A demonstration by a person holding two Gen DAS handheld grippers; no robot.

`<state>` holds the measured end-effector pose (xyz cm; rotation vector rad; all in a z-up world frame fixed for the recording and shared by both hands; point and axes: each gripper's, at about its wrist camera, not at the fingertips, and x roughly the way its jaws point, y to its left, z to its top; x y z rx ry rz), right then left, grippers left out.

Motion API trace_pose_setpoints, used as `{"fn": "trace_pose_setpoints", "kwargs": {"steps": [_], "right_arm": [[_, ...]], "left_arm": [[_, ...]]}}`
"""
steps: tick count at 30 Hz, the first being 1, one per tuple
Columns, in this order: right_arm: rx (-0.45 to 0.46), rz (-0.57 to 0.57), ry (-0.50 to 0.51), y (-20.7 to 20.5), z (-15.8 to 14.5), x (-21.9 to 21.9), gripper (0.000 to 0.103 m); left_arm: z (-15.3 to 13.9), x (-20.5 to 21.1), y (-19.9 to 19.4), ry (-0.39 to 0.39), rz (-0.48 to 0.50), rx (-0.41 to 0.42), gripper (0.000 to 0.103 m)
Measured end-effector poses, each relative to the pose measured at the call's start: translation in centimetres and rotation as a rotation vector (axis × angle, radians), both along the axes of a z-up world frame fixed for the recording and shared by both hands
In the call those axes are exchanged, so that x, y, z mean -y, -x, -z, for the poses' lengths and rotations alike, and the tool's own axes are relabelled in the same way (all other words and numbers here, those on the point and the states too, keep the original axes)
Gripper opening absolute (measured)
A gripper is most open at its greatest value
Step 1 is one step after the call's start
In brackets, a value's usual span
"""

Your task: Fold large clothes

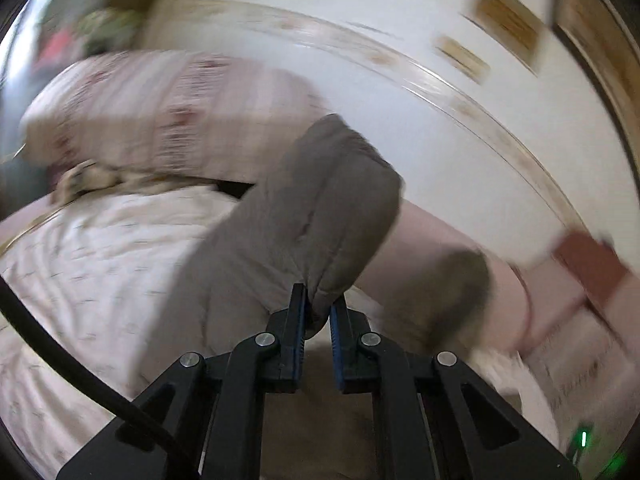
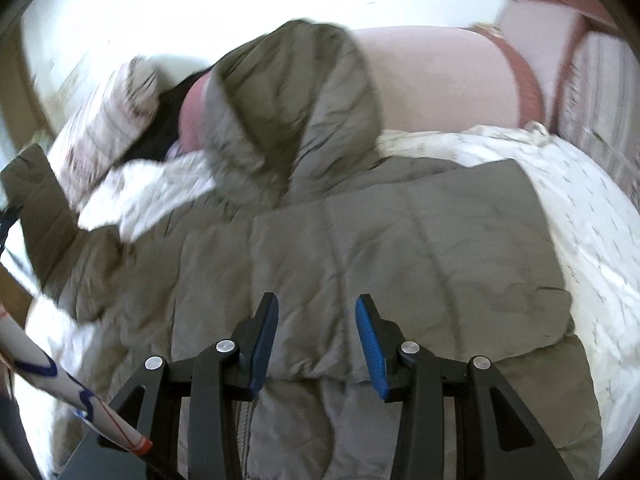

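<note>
An olive-grey quilted puffer jacket (image 2: 360, 240) lies spread on a bed with a white patterned cover (image 2: 592, 216). Its hood (image 2: 288, 120) stands up against the pink headboard. My right gripper (image 2: 317, 304) is open just above the jacket's body, holding nothing. In the left wrist view my left gripper (image 1: 318, 300) is shut on a fold of the jacket (image 1: 312, 208), lifting that part off the bed. The view is motion-blurred.
A pink floral pillow (image 1: 160, 112) lies at the bed's head, left of the lifted cloth. The padded pink headboard (image 2: 440, 76) runs behind the jacket. A white wall with framed pictures (image 1: 508, 24) is beyond. A white patterned sleeve (image 2: 60, 376) shows at lower left.
</note>
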<state>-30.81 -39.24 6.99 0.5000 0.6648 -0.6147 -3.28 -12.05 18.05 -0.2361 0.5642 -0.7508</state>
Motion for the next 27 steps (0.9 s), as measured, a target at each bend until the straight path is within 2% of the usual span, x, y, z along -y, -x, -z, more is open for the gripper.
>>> {"fn": "trace_pose_setpoints", "kwargs": {"steps": [2, 4, 9, 11, 12, 13, 15, 17, 20, 22, 23, 25, 27], "right_arm": [[0.03, 0.052, -0.024, 1.0, -0.3, 1.1, 0.044], [0.058, 0.092, -0.045, 1.9, -0.6, 2.0, 0.044], [0.12, 0.184, -0.077, 4.5, -1.4, 4.3, 0.044], [0.149, 0.207, -0.104, 5.3, -1.5, 5.0, 0.044], [0.157, 0.208, -0.116, 5.5, -1.5, 5.3, 0.044], [0.164, 0.207, -0.129, 5.6, -1.4, 5.5, 0.044], [0.177, 0.194, -0.156, 5.6, -1.2, 5.6, 0.044], [0.2, 0.173, -0.2, 5.6, -0.8, 5.9, 0.044], [0.222, 0.143, -0.272, 5.2, 0.0, 6.2, 0.048], [0.225, 0.109, -0.325, 4.5, 0.9, 6.0, 0.048], [0.225, 0.095, -0.343, 4.2, 1.2, 5.8, 0.048], [0.232, 0.062, -0.388, 3.6, 2.0, 5.5, 0.048], [0.236, 0.041, -0.425, 3.1, 2.7, 5.2, 0.048]], "left_arm": [[0.4, 3.4, 2.7, -0.045, 0.093, 0.006, 0.01], [2.4, 7.6, 6.1, -0.134, 0.2, -0.01, 0.01], [10.9, 16.3, 13.2, -0.392, 0.419, -0.075, 0.011], [14.2, 18.4, 14.7, -0.521, 0.438, -0.087, 0.012], [15.5, 19.2, 15.5, -0.588, 0.423, -0.062, 0.012], [15.6, 19.4, 16.3, -0.61, 0.414, -0.018, 0.013], [14.5, 19.5, 17.2, -0.632, 0.435, 0.022, 0.026], [13.1, 18.9, 17.2, -0.608, 0.469, -0.002, 0.062], [9.4, 16.4, 18.3, -0.515, 0.452, 0.043, 0.067], [7.1, 14.0, 18.0, -0.464, 0.374, 0.085, 0.071], [6.6, 12.7, 17.4, -0.446, 0.327, 0.094, 0.076], [5.7, 10.3, 14.3, -0.423, 0.175, 0.108, 0.077], [5.7, 8.1, 10.2, -0.397, 0.046, 0.085, 0.077]]}}
